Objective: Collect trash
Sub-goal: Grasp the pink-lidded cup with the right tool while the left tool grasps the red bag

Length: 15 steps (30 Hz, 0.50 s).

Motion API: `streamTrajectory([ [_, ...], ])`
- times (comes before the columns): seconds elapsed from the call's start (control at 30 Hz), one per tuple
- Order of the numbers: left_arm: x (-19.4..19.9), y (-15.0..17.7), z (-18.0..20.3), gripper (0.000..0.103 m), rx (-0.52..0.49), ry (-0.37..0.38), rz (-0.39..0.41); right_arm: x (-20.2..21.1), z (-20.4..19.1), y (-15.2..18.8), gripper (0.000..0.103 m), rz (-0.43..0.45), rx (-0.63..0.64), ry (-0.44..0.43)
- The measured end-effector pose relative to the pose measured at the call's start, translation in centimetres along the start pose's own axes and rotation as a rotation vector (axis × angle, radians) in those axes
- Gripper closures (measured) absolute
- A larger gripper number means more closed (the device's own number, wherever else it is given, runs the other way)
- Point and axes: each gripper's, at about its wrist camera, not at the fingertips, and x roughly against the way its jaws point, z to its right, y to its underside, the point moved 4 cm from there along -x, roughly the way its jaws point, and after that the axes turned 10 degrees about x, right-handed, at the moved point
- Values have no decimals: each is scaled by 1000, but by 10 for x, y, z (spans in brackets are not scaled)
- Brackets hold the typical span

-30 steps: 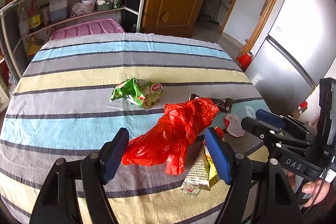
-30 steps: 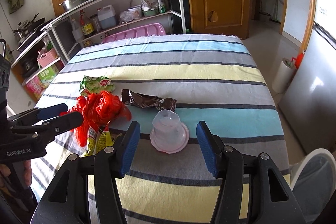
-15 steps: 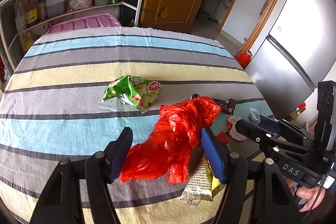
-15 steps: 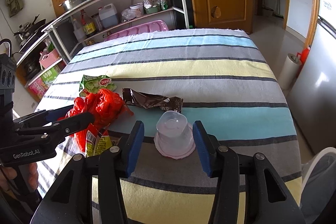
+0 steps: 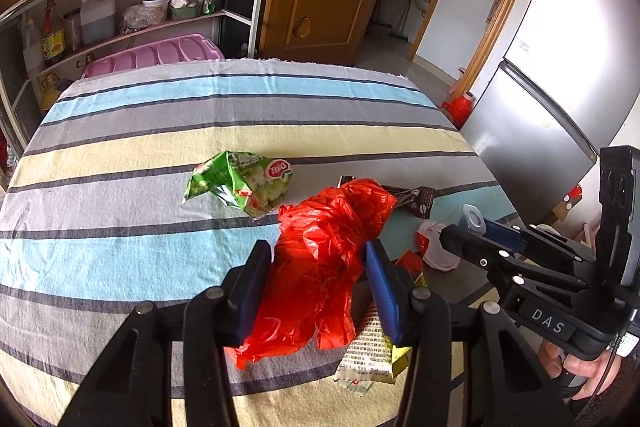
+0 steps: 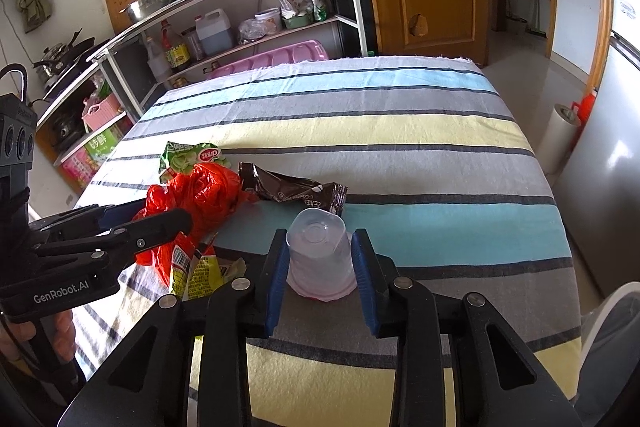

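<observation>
1. Left wrist view: the left gripper [image 5: 318, 281] brackets the red plastic bag [image 5: 320, 259] at the table's near right, jaws half-open; the thin film could slip out.
2. Right wrist view: the right gripper [image 6: 320, 277] pads touch the upturned plastic cup [image 6: 320, 251]; squeezing may crush it.

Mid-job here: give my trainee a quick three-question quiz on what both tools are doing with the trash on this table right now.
1. True or false: the right tool brackets an upside-down clear plastic cup.
2. Multiple choice: what lies between the left tool fingers? A) green snack bag B) red plastic bag C) brown wrapper
3. Fill in: the green snack bag lies on the striped ____.

Key
1. True; the cup sits base up between both pads.
2. B, the red plastic bag; the brown wrapper lies beyond the cup.
3. Tablecloth.
</observation>
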Motion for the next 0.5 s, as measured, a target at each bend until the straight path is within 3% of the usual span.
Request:
streamTrajectory([
  [0.5, 24, 3, 7, 53, -10, -8, 39, 21, 3, 2, 70, 43, -25, -4],
])
